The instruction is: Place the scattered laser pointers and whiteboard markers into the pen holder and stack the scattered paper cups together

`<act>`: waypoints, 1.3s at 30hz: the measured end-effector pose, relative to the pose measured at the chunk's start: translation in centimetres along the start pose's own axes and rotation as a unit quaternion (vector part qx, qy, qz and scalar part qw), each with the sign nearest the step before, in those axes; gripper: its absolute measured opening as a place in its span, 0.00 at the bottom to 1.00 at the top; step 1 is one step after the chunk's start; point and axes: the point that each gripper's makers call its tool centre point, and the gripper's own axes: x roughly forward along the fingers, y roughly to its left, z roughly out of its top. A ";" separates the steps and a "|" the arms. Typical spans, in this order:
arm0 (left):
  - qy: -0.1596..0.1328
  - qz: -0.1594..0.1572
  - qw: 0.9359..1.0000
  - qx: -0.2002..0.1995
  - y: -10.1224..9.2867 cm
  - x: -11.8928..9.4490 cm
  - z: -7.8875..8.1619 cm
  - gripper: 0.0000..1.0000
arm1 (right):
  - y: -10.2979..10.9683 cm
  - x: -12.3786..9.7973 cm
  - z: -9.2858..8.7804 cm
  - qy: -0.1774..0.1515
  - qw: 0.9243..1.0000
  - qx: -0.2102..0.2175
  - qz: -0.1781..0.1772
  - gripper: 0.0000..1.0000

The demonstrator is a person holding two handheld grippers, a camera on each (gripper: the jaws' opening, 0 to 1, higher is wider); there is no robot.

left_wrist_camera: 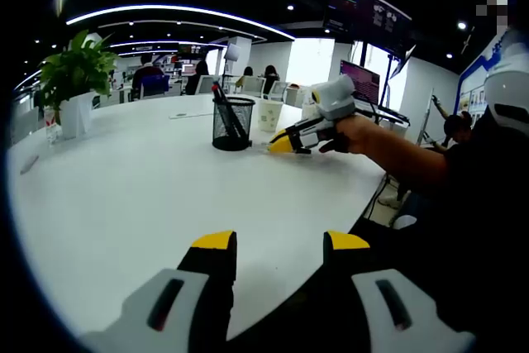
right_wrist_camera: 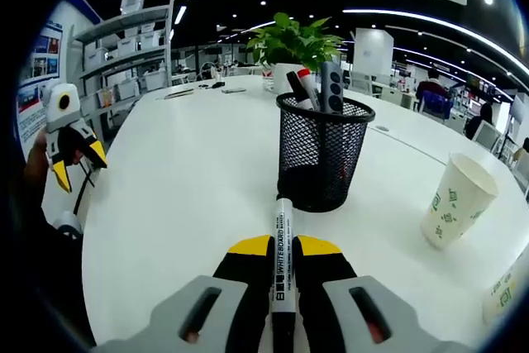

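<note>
A black mesh pen holder stands on the white table with a laser pointer and markers in it. My right gripper is shut on a whiteboard marker, whose tip points at the holder's foot. A paper cup stands to the holder's right, and another sits at the right edge. In the left gripper view the pen holder, a paper cup and my right gripper sit across the table. My left gripper is open over the near edge, holding nothing.
A potted plant stands at the far left of the table, also behind the holder as the plant. Shelving lines the wall. People sit at desks in the background. A person's arm holds the right gripper.
</note>
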 end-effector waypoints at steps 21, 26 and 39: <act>0.003 0.000 1.000 0.000 -0.2 0.2 -0.1 0.43 | 0.7 -1.2 3.1 -0.065 0.997 0.007 0.030 0.13; 0.003 0.000 1.000 -0.001 -0.2 0.2 -0.1 0.43 | 0.9 -1.5 3.8 -0.082 0.996 0.017 0.038 0.13; 0.002 0.000 1.000 -0.002 -0.1 0.1 -0.3 0.43 | 1.4 -2.1 6.4 -0.148 0.986 0.045 0.063 0.13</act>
